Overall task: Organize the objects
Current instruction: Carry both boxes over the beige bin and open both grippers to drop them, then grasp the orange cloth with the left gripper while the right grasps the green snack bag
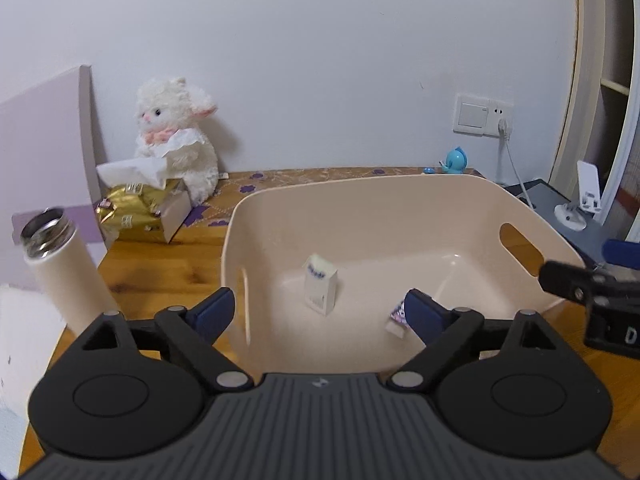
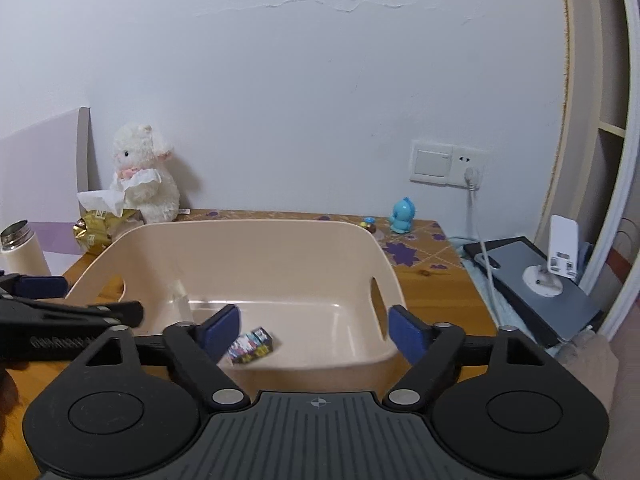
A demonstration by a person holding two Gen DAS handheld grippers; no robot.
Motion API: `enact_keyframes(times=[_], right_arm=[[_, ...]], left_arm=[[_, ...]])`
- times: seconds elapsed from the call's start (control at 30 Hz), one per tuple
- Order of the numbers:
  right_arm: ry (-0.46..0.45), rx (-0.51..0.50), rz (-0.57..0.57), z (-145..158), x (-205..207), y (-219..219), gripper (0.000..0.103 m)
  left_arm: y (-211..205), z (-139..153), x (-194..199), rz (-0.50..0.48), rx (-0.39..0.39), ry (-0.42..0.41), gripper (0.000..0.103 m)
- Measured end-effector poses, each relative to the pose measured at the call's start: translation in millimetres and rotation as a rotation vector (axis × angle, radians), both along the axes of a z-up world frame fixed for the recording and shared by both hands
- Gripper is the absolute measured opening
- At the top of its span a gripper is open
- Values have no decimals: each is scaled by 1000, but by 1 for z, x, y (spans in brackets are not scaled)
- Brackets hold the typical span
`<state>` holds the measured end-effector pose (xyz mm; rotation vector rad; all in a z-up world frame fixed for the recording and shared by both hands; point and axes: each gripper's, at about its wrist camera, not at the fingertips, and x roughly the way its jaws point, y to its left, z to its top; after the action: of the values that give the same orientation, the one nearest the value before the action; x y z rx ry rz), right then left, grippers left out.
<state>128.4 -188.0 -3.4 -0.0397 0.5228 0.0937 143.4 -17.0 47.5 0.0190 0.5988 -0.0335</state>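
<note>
A small white carton point(image 1: 320, 289) stands upright in the beige bin point(image 1: 360, 200) on the wooden bench point(image 1: 160, 256), with a colourful little box point(image 2: 252, 346) lying near the bin's front wall. Both the left hand-held gripper point(image 1: 320, 312) and right hand-held gripper point(image 2: 314, 330) hover wide open and empty at the bin. Apparently left to sort: a blue figurine point(image 2: 403, 215), open flask point(image 1: 60, 264), gold tissue pack point(image 1: 140, 212) and plush lamb point(image 1: 176, 132).
</note>
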Motion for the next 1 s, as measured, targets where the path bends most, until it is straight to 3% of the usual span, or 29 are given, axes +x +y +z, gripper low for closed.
enact_keyframes(times=[0.07, 0.5, 1.0], right_arm=[[-4, -4, -6, 0, -10, -3, 97], [60, -14, -24, -22, -46, -10, 101], [223, 4, -29, -68, -42, -10, 98]], left_arm=[[4, 2, -8, 8, -5, 3, 92], [15, -11, -53, 23, 12, 36, 98], [28, -73, -50, 18, 15, 210, 98]])
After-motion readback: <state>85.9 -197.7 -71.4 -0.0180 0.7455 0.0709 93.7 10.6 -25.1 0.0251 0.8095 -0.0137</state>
